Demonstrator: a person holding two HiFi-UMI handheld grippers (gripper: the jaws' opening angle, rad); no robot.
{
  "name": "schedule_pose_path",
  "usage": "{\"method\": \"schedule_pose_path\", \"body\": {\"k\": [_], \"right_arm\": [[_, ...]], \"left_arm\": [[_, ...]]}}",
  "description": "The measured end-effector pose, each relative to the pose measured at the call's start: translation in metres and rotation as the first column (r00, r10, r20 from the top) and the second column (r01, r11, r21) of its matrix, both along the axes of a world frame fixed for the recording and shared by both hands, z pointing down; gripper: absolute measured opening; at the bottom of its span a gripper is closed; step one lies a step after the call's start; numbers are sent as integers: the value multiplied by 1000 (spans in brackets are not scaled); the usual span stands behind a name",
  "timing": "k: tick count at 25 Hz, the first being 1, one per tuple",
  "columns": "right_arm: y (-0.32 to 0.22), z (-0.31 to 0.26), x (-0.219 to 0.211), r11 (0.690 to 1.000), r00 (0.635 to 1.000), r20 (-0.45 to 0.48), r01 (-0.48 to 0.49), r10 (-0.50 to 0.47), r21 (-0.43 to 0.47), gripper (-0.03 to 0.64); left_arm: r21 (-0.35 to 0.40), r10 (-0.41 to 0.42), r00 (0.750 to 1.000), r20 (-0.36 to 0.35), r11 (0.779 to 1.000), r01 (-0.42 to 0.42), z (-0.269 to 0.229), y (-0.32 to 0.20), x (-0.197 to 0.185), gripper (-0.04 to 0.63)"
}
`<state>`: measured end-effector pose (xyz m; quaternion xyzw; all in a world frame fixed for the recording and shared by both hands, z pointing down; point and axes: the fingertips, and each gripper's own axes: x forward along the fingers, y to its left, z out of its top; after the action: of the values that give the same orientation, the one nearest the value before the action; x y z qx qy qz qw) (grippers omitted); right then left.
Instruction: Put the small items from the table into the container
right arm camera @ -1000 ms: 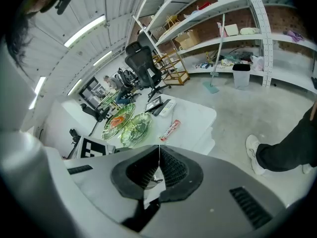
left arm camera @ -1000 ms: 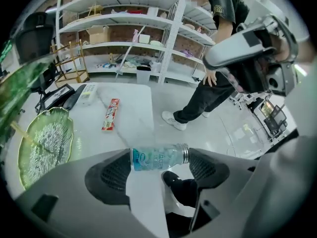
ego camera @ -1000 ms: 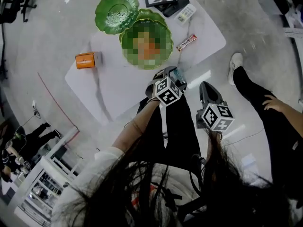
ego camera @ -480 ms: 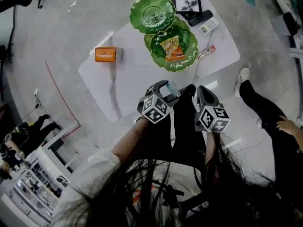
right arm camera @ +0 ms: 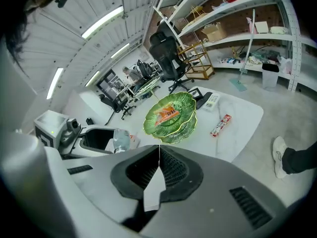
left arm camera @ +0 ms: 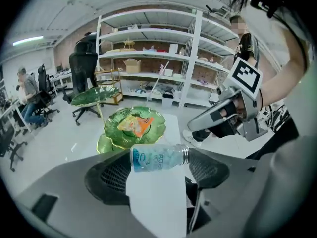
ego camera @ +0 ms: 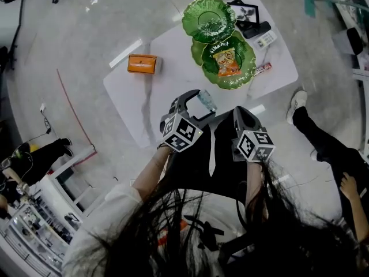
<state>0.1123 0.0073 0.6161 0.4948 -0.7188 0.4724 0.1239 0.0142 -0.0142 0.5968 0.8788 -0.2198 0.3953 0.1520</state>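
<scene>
**Loading the dish: one item in, one held**

The left hand-held gripper [left arm camera: 157, 171] is clamped crosswise on a small clear bottle [left arm camera: 157, 158]. The right hand-held gripper [right arm camera: 159, 155] is fully closed and empty. Ahead of both, on the worktop [ego camera: 173, 68], the green dish [ego camera: 230, 84] holds an orange packet [ego camera: 226, 62]. Probably left: candy bar [ego camera: 263, 69] and remote [ego camera: 266, 39] ahead-right, orange box [ego camera: 142, 64] ahead-left. Nothing blocks the approach.

The dishes [ego camera: 245, 68] are green, the snack packet [ego camera: 226, 62] and box [ego camera: 142, 64] orange, the bench [ego camera: 173, 79] grey-veined white, and the bottle [left arm camera: 158, 158] clear with a pale-blue label.
</scene>
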Motion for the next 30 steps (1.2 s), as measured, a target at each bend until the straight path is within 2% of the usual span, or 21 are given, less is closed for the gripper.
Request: {"method": "schedule_pose_path", "body": {"k": [4, 7, 11, 19, 23, 26, 30], "right_arm": [[0, 2, -12, 1000, 1000, 0, 2, -2, -4, 15], [-2, -5, -21, 1000, 1000, -9, -8, 7, -16, 15], [3, -2, -26, 1000, 1000, 3, -1, 1, -17, 15], [7, 10, -12, 999, 1000, 6, -14, 14, -33, 15], [7, 12, -5, 999, 1000, 7, -26, 26, -39, 15], [6, 12, -2, 999, 999, 5, -34, 34, -40, 15], [8, 13, -1, 998, 999, 4, -38, 38, -42, 15]], "left_arm": [[68, 74, 997, -9, 995, -74, -11, -25, 12, 374], [113, 137, 990, 17, 984, -138, -12, -42, 22, 374], [110, 169, 984, 55, 979, -174, 2, -68, 29, 374], [-11, 118, 991, 60, 993, -117, 35, -103, 30, 374], [-67, 59, 997, 40, 996, -56, 47, -108, 25, 376], [-83, 14, 1000, 2, 996, -14, 49, -110, 26, 376], [-66, -13, 1000, -24, 998, 11, 41, -113, 27, 377]]}}
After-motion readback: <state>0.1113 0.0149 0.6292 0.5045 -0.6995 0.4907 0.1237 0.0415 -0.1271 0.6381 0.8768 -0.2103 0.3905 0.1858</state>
